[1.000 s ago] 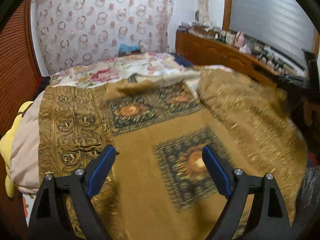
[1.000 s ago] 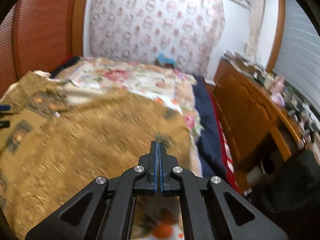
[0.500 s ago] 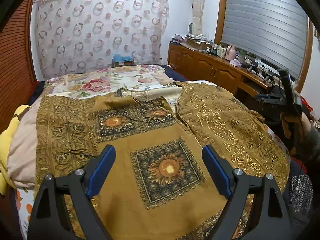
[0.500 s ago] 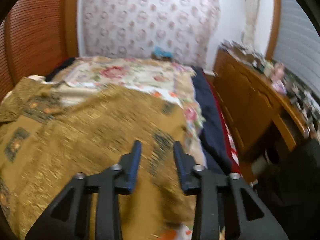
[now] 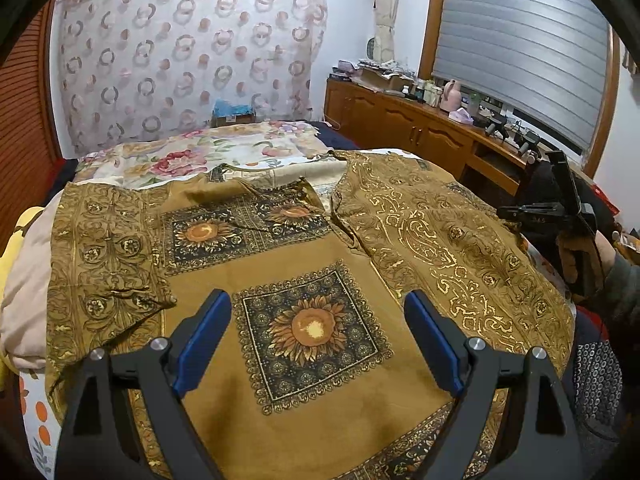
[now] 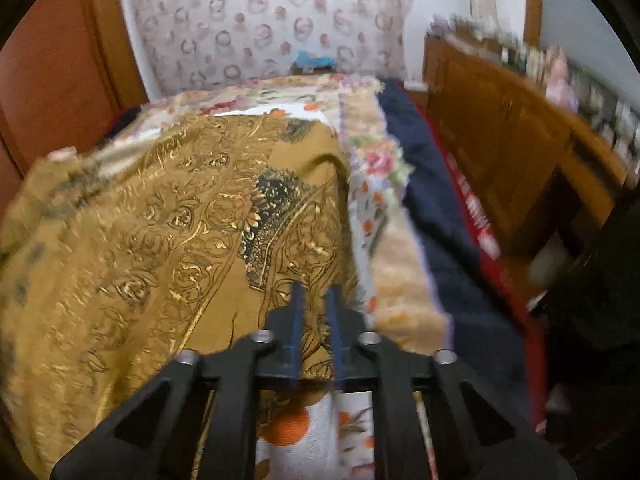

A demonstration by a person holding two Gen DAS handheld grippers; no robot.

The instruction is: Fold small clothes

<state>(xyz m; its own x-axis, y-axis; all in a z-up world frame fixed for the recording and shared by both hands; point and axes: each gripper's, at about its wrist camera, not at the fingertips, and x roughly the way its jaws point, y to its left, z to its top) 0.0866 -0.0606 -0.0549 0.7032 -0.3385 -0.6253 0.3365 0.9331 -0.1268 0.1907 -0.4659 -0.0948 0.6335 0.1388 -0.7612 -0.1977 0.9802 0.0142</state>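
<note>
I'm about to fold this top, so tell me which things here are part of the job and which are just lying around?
Part of the job:
brown sunflower-print garment, spread on the bed
left gripper, open above it
right gripper, slightly open at the garment's edge

Just lying about:
floral bedspread
wooden sideboard with clutter
patterned curtain
yellow fabric at bedside

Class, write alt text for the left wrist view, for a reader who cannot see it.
A golden-brown patterned garment with sunflower squares lies spread across a bed, its right side folded over. The open left claw hovers above it, blue pads apart.
</note>
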